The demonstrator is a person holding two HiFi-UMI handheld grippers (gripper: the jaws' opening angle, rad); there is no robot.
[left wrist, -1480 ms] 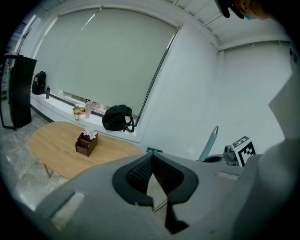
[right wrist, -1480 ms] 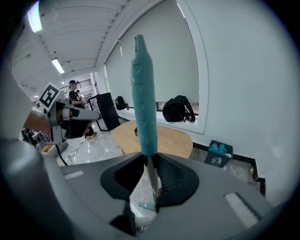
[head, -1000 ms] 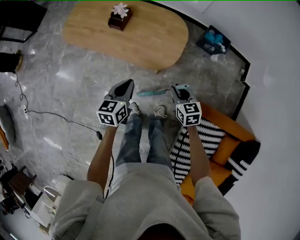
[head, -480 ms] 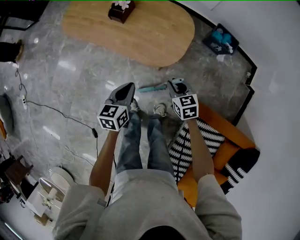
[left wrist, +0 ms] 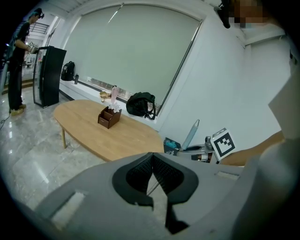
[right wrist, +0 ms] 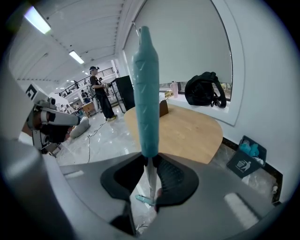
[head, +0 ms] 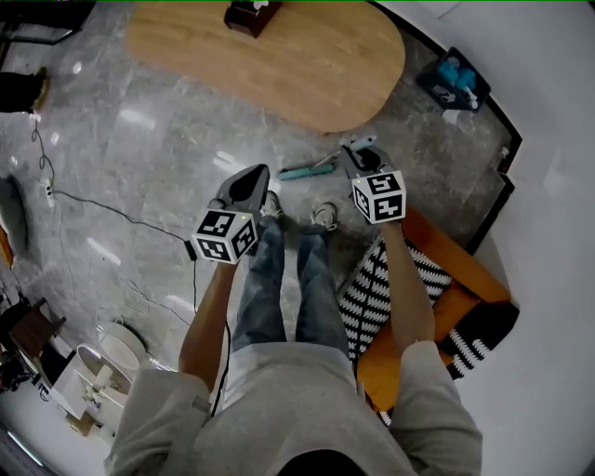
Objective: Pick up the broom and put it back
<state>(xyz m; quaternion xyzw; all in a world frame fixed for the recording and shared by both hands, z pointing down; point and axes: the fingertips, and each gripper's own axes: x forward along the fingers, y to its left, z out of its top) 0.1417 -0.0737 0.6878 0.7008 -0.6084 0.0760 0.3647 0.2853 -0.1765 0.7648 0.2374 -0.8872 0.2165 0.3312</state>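
Note:
The broom has a teal handle (right wrist: 145, 89) on a thin metal shaft (right wrist: 149, 180). My right gripper (right wrist: 150, 174) is shut on that shaft just below the handle, which rises upright ahead of the jaws. In the head view the teal handle (head: 306, 171) sticks out to the left of the right gripper (head: 359, 154), above the floor in front of the person's feet. My left gripper (head: 253, 176) hangs to the left of it, apart from the broom. Its jaws (left wrist: 152, 157) meet at the tips with nothing between them. From the left gripper view the broom handle (left wrist: 191, 134) shows beside the right gripper's marker cube.
An oval wooden table (head: 307, 65) with a brown tissue box (head: 251, 13) stands ahead. A teal-and-black bin (head: 452, 80) sits by the wall. An orange sofa (head: 446, 270) with striped cushions (head: 372, 297) lies to the right. A cable (head: 121, 219) runs over the marble floor. A person (left wrist: 18, 70) stands far off.
Both grippers have sunk lower. The right gripper has drifted right and a little further out with the broom still in it. The left gripper stays shut.

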